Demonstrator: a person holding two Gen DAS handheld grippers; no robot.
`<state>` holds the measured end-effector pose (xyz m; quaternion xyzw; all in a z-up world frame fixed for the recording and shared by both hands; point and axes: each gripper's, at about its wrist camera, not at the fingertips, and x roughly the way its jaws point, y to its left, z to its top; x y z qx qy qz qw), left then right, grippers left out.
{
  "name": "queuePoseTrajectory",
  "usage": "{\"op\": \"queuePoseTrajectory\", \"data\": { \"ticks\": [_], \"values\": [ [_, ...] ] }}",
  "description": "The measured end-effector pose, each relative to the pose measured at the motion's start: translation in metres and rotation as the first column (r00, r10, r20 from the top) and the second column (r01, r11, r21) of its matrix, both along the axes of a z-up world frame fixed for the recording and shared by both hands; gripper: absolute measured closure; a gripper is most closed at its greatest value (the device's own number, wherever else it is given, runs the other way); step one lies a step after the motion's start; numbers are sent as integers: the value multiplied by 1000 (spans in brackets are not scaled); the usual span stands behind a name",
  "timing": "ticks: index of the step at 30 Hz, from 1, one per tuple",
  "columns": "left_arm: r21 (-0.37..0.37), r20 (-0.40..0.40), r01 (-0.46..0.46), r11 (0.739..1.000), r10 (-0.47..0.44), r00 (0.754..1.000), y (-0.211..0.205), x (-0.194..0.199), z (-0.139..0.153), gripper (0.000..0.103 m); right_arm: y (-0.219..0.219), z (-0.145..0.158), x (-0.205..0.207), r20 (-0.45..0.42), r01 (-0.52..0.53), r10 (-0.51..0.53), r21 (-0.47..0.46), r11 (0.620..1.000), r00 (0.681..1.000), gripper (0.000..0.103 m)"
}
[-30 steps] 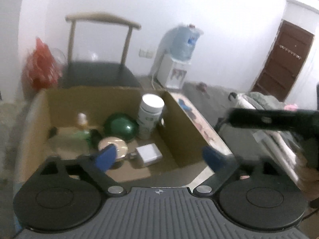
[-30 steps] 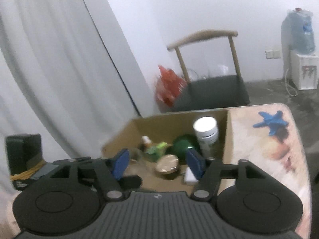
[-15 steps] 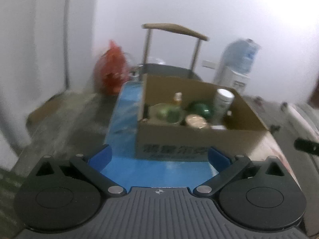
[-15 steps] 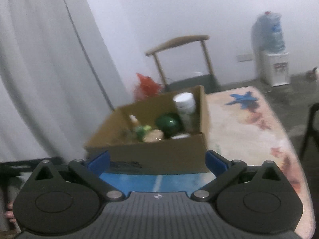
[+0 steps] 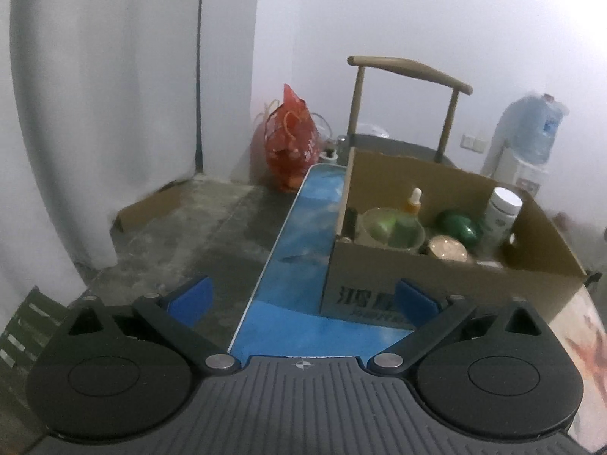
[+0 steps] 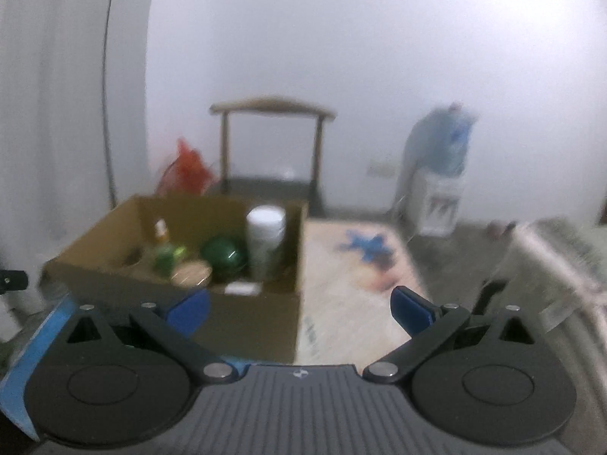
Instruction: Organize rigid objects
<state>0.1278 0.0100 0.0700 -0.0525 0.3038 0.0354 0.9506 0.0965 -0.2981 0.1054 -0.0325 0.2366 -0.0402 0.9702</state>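
**Both grippers held wide and empty before the packed box**

The cardboard box (image 5: 447, 288) is seen standing on the bench (image 5: 288, 318), whose top is printed blue at one end and pale with a blue starfish at the other. Inside the box, a white jar (image 5: 500, 216) stands upright by the far right wall, with a green ball (image 5: 457, 225), a round tan lid (image 5: 447, 248), a clear bowl (image 5: 392, 227) and a small dropper bottle (image 5: 414, 201) beside it. The left gripper (image 5: 303, 299) is held short of the box front, jaws wide apart with nothing between them. The right gripper (image 6: 299, 309) has just been opened fully; its jaws are empty. A chair (image 5: 409, 76) stands behind the box.
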Motion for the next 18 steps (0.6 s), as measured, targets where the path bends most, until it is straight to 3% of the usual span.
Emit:
{"op": "queuePoseTrajectory", "data": {
  "ticks": [3,9,13,18],
  "values": [
    [8,-8,21,1000,-21,1000,-5,7,-5,0,3,-4,-2,33,10,-10,5,1000,999,0],
    [50,-8,121,991,-120,993,-33,20,-15,0,10,-27,17,-51,-4,10,116,993,999,0],
    [89,-36,198,976,-195,980,-56,28,-19,0,19,-31,24,-48,-30,37,139,990,998,0],
    [71,-27,272,960,-271,962,-72,34,-14,0,25,-34,35,-70,-36,48,159,987,996,0]
  ]
}}
